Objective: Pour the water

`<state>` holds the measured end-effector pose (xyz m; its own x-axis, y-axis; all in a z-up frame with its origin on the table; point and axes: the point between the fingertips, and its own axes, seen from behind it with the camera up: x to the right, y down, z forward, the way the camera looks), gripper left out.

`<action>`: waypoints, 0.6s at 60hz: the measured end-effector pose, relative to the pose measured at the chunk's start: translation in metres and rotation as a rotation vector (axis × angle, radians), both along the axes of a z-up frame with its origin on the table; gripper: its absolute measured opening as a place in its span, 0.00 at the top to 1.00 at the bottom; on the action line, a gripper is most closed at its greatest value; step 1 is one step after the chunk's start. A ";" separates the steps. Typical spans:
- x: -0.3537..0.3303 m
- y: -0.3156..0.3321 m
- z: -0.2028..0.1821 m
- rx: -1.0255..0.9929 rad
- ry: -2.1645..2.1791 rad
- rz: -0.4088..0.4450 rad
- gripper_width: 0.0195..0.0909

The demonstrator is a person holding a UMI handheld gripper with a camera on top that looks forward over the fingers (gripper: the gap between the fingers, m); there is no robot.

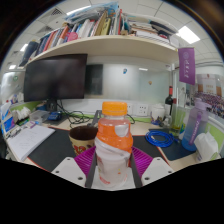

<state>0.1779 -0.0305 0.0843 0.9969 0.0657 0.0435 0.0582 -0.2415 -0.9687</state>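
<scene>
An orange bottle (114, 135) with an orange cap and a white label stands upright between my gripper's (113, 168) two fingers. Both magenta pads (84, 160) press against its sides, so the gripper is shut on it. The bottle looks lifted above the desk. Just behind it to the left stands a brown cup (83, 136) on the dark desk mat (52, 148).
A dark monitor (55, 78) stands at the back left under a shelf of books (100, 45). A coil of blue cable (160, 137) lies to the right, with a purple-lidded bottle (196, 124) and a white object (207, 147) beyond it. A keyboard (25, 141) lies at the left.
</scene>
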 end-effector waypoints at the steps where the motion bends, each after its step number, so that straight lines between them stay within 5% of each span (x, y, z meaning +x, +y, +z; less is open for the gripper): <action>1: -0.001 0.001 0.000 0.004 0.000 0.002 0.47; 15: 0.008 0.003 0.000 0.024 0.027 -0.034 0.76; 36: 0.029 0.017 0.029 -0.055 -0.247 0.005 0.77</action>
